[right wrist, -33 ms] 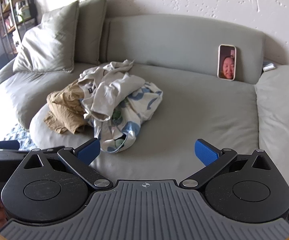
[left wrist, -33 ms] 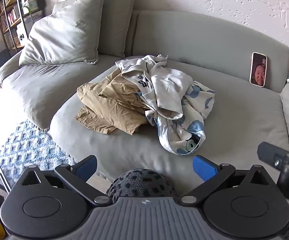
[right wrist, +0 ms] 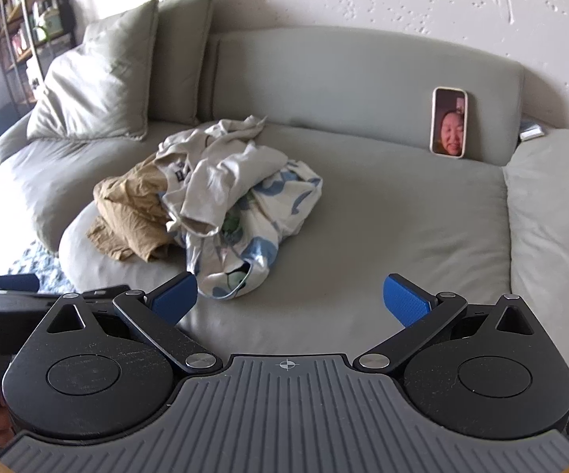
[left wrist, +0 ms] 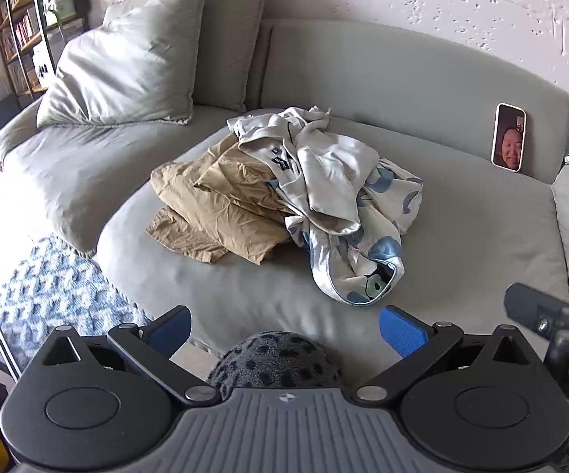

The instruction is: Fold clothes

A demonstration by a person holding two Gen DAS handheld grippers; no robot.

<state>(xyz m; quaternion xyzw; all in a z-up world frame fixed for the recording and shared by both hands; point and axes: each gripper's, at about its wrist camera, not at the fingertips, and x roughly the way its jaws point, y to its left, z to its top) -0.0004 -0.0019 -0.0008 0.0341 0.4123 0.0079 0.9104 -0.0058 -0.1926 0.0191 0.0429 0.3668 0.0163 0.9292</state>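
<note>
A crumpled pile of clothes lies on the grey sofa seat (left wrist: 462,236). It holds a tan garment (left wrist: 213,205), a cream shirt (left wrist: 324,165) on top, and a white garment with blue blotches (left wrist: 367,244) at the near right. My left gripper (left wrist: 286,327) is open and empty, hovering short of the pile at the seat's front edge. My right gripper (right wrist: 290,297) is also open and empty, just in front and to the right of the blue-patterned garment (right wrist: 268,213). The tan garment (right wrist: 127,213) and cream shirt (right wrist: 225,173) lie further left.
A phone (left wrist: 508,138) with a lit screen leans on the backrest at the right. Two large cushions (left wrist: 127,67) stand at the left. A knee in speckled grey fabric (left wrist: 276,358) sits under the left gripper. A blue rug (left wrist: 48,291) and a bookshelf (left wrist: 20,31) are at the left.
</note>
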